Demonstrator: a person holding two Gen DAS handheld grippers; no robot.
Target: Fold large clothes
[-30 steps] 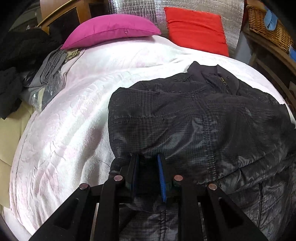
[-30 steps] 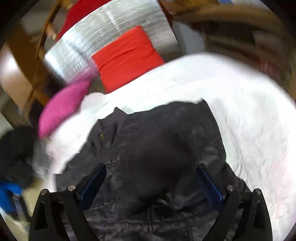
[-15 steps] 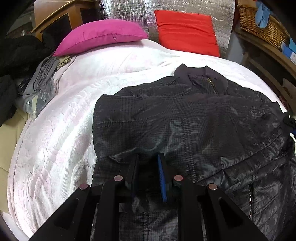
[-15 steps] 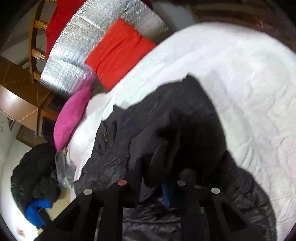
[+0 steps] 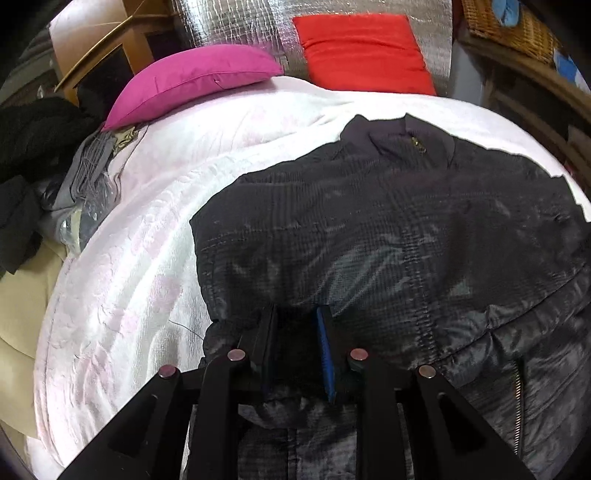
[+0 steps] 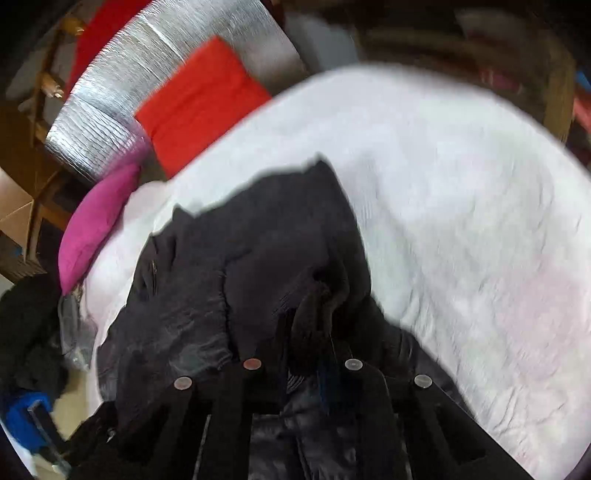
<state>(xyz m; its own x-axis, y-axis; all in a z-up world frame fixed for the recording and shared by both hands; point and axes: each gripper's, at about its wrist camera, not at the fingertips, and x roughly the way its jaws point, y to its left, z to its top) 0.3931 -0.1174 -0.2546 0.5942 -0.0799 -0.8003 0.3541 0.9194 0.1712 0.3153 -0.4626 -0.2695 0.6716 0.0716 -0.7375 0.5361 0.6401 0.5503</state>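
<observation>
A large black quilted jacket [image 5: 388, 236] lies spread on the white bed cover [image 5: 147, 229], collar and zip toward the pillows. My left gripper [image 5: 297, 328] is shut on a fold of the jacket's near left edge, cloth bunched between its blue pads. In the right wrist view the same jacket [image 6: 229, 280] shows, its right side gathered into a ridge. My right gripper [image 6: 310, 347] is shut on that gathered cloth, which hides most of the pads.
A magenta pillow [image 5: 192, 81] and a red cushion [image 5: 362, 51] lean on a silver padded headboard [image 5: 236, 22]. Dark clothes [image 5: 33, 147] pile at the bed's left. A wicker basket [image 5: 509, 29] sits at the right. White cover [image 6: 461, 206] stretches to the jacket's right.
My right gripper went from wide open over the jacket to shut on a bunched fold of it. The left gripper kept its grip while its view shifted slightly over the jacket.
</observation>
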